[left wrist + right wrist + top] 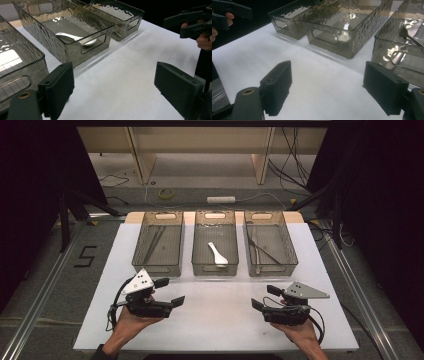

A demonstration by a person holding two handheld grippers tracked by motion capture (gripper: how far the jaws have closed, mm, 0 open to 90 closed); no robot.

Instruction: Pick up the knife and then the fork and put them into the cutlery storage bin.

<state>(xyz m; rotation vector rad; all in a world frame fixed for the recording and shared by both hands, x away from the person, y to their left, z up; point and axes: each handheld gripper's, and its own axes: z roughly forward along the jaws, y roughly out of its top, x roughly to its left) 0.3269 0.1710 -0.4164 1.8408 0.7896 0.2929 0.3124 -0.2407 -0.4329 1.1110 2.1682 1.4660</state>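
Observation:
Three smoky clear bins stand in a row on the white table. The left bin holds thin dark sticks, the middle bin a white spoon, and the right bin metal cutlery. My left gripper hovers open and empty in front of the left bin. My right gripper is open and empty in front of the right bin. In the left gripper view, the left gripper stands wide over bare table, with the spoon beyond it. In the right gripper view, the right gripper is spread beside the cutlery.
A person's hands hold both grippers near the table's front edge. Dark curtains flank the table. Cables, a yellow tape roll and a white power strip lie on the floor behind it. Bare white surface lies between the grippers and the bins.

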